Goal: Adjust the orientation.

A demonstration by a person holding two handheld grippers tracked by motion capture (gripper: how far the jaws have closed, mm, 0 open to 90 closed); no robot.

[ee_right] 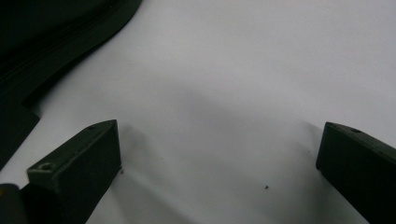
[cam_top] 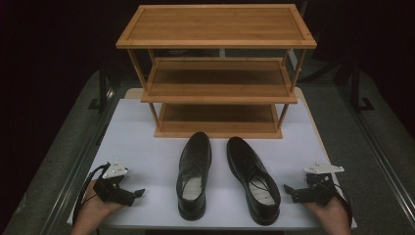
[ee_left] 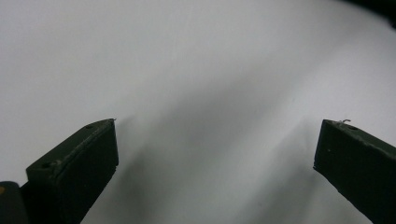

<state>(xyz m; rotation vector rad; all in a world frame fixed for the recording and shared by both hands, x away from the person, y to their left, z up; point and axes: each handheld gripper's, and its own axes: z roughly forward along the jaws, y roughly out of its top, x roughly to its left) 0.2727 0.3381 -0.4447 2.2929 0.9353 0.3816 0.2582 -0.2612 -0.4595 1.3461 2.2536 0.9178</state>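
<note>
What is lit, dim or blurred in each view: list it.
High view: the white table is brightly lit, the surroundings nearly black, and the black shoes show soft sheen. Left gripper view: the tabletop reads soft, with faint shadows by the fingers. Right gripper view: similar, a dark shoe edge at top left.

Two black shoes (cam_top: 222, 178) of smooth, glossy leather with pale matt insoles lie on a matt white table (cam_top: 147, 147). Just behind the shoes stands a three-tier rack (cam_top: 216, 73) of warm, satin-finished wood with visible grain.
</note>
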